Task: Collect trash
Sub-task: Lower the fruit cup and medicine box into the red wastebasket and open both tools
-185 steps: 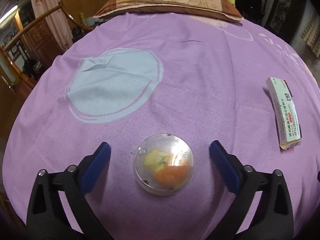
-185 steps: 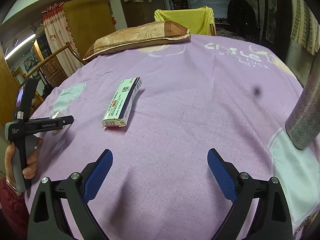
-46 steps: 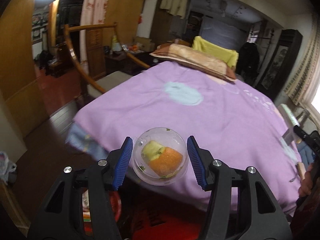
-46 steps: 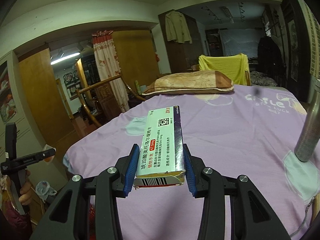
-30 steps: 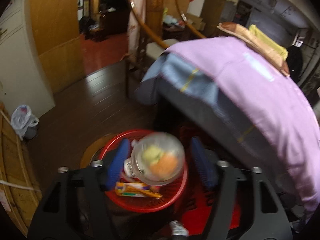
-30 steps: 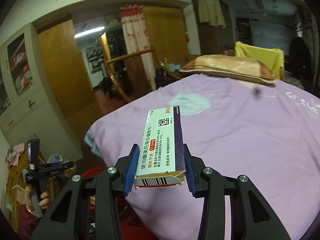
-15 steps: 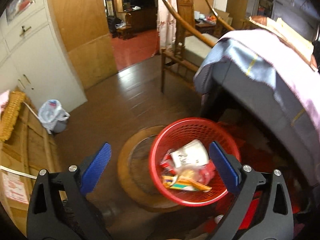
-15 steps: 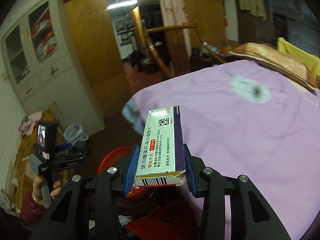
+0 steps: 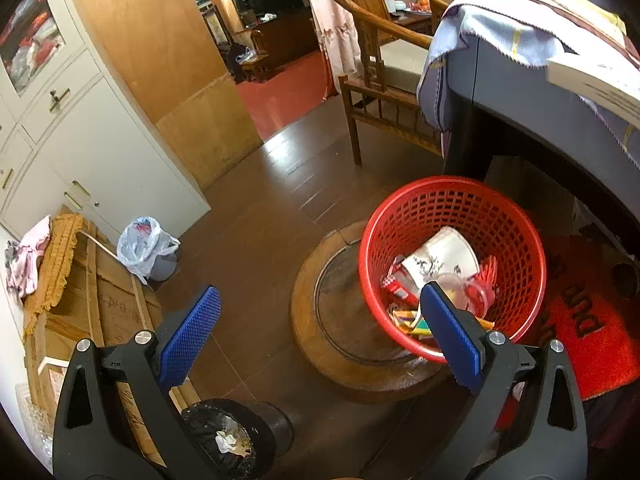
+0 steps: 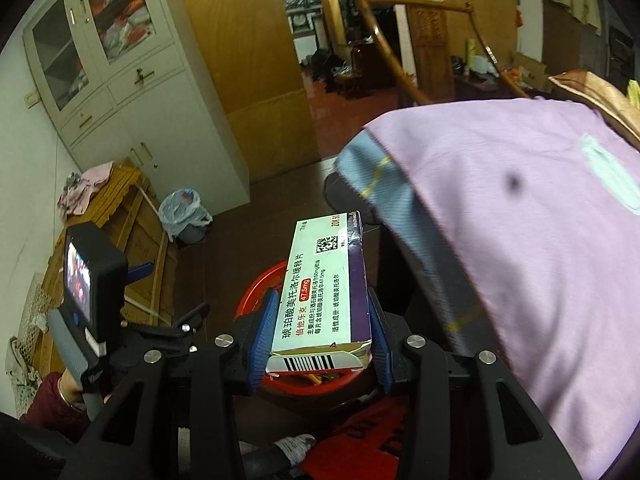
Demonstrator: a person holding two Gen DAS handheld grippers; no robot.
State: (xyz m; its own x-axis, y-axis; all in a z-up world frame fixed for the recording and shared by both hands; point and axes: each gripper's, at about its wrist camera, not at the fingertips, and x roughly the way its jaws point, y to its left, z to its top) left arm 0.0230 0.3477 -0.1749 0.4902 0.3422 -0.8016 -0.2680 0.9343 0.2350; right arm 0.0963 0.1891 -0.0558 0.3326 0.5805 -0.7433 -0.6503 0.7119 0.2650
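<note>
The dark wooden floor carries a round wooden stand, and the red mesh basket sits on that stand, beside a red doormat lying flat. Also on the floor are a small bin lined with a white plastic bag near the cabinet, a black bin, and a wooden chair. The purple-sheeted bed carries a pillow.
</note>
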